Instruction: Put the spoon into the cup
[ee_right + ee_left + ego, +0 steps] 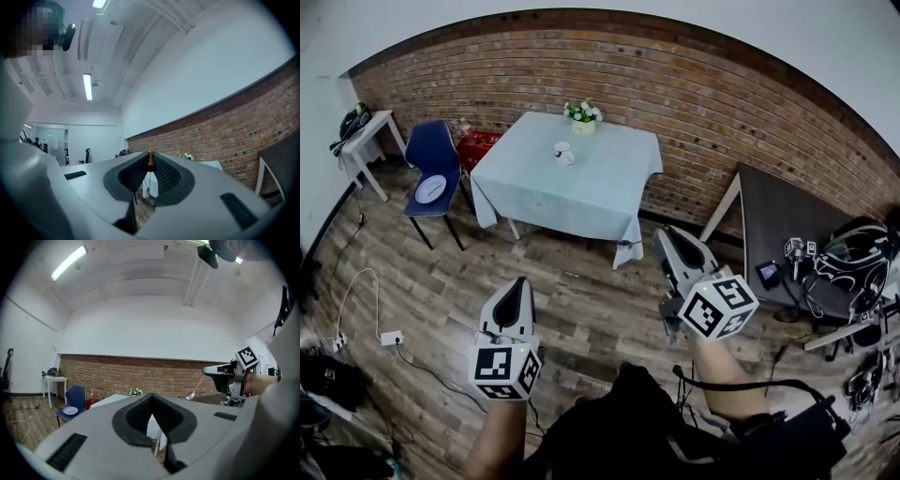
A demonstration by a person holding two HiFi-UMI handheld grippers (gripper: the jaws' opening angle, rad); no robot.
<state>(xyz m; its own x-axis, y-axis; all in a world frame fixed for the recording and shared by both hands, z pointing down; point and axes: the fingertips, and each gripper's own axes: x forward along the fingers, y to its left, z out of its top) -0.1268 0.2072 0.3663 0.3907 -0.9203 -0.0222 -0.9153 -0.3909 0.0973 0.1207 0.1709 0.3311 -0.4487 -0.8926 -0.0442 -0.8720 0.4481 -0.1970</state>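
A white cup (563,152) stands on the table with the pale blue cloth (581,202), far ahead by the brick wall. My right gripper (672,232) is shut on the spoon, well short of the table. In the left gripper view the spoon (194,390) hangs bowl-down from the right gripper (208,370). In the right gripper view the spoon's brown handle end (150,161) sits pinched at the tips of the right gripper (150,154). My left gripper (521,283) is held level at the left, tips together and empty, as the left gripper view (151,397) also shows.
A flower pot (583,116) stands at the table's far edge. Left of the table are a blue chair (431,155) with a plate on it, a red crate (478,145) and a small white table (366,131). A dark table (783,220) with gear is on the right. Cables and a power strip (391,337) lie on the wooden floor.
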